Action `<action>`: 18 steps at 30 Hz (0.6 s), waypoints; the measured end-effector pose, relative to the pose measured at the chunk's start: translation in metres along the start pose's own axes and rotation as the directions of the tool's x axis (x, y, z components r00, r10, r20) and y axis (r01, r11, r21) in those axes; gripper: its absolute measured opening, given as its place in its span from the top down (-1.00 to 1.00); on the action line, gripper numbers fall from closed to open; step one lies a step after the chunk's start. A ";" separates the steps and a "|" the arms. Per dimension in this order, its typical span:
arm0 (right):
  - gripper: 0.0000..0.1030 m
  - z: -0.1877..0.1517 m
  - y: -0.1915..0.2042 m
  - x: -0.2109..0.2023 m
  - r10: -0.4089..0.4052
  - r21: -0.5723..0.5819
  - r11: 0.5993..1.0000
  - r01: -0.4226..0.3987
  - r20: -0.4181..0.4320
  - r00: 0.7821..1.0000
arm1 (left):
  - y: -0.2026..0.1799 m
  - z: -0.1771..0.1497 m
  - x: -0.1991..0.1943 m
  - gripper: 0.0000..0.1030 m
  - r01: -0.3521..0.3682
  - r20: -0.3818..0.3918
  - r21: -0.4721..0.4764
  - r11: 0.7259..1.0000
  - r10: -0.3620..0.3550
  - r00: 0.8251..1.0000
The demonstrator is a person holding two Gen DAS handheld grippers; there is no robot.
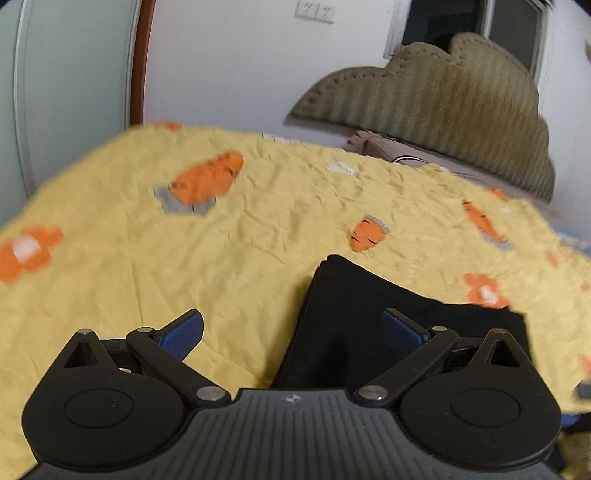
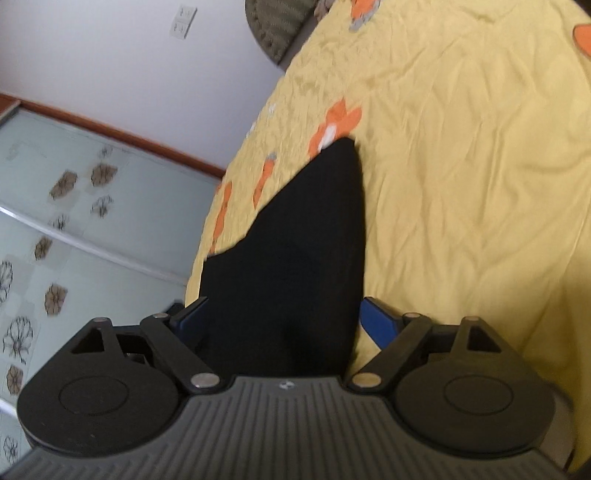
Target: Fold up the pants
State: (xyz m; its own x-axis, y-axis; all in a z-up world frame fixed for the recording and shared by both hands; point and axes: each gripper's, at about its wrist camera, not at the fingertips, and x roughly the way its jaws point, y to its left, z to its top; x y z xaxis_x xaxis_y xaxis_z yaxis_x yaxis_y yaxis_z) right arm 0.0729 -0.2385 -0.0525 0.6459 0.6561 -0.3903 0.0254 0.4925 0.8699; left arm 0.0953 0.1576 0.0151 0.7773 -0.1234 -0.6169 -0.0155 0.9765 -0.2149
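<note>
Pants (image 2: 295, 251), black and folded on the yellow bedsheet (image 1: 240, 240), lie between the spread fingers of the right claw (image 2: 284, 317), unpinched, and under the right-hand finger of the wide-open, empty left claw (image 1: 291, 328).

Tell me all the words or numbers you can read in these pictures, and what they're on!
No words or numbers can be read anywhere.
Left gripper: small pale emblem on its body, a symbol only, no letters.
Right gripper: the same emblem, no letters.
Wall switch plates: any markings are too blurred to read.
Yellow bedsheet: only orange printed pictures, no text.
Black pants: no label showing.
</note>
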 end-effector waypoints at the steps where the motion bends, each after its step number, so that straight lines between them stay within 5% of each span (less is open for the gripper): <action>1: -0.68 -0.002 0.003 0.002 -0.015 -0.016 1.000 0.014 -0.014 1.000 | 0.008 0.000 -0.002 -1.00 0.026 -0.009 -0.038 0.999 -0.026 1.000; 4: -0.66 -0.007 0.012 0.002 -0.078 -0.056 0.996 0.076 -0.035 0.996 | 0.032 -0.008 -0.006 -1.00 0.083 -0.028 -0.172 0.982 -0.089 0.996; 6: -0.71 -0.015 0.034 -0.006 -0.189 -0.174 0.965 0.194 0.043 0.981 | 0.045 -0.015 -0.009 -1.00 0.094 -0.029 -0.243 0.966 -0.104 0.994; 9: -0.74 -0.047 0.097 0.001 -0.262 -0.509 0.804 0.307 0.160 0.952 | 0.057 -0.024 -0.010 -1.00 0.106 -0.030 -0.330 0.938 -0.123 0.992; 11: -0.78 -0.080 0.140 0.021 -0.275 -0.704 0.615 0.355 0.230 0.934 | 0.064 -0.028 -0.012 -1.00 0.125 -0.017 -0.379 0.917 -0.142 0.990; 13: -0.80 -0.119 0.175 0.051 -0.275 -0.837 0.365 0.407 0.321 0.906 | 0.069 -0.031 -0.015 -1.00 0.123 -0.012 -0.400 0.908 -0.139 0.990; 16: -0.87 -0.176 0.200 0.100 -0.232 -0.902 -0.018 0.431 0.423 0.876 | 0.072 -0.034 -0.017 -1.00 0.100 -0.025 -0.394 0.914 -0.120 0.992; 18: -0.87 -0.204 0.204 0.130 -0.225 -0.878 -0.212 0.429 0.471 0.853 | 0.076 -0.037 -0.021 -1.00 0.096 -0.025 -0.383 0.919 -0.115 0.993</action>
State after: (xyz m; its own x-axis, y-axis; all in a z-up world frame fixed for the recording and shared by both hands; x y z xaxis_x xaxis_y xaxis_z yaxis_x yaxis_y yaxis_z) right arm 0.0065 0.0637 0.0125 0.9045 0.1798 -0.3867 -0.3985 0.6791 -0.6164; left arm 0.0542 0.2274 -0.0161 0.7578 -0.2391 -0.6071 -0.1803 0.8174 -0.5471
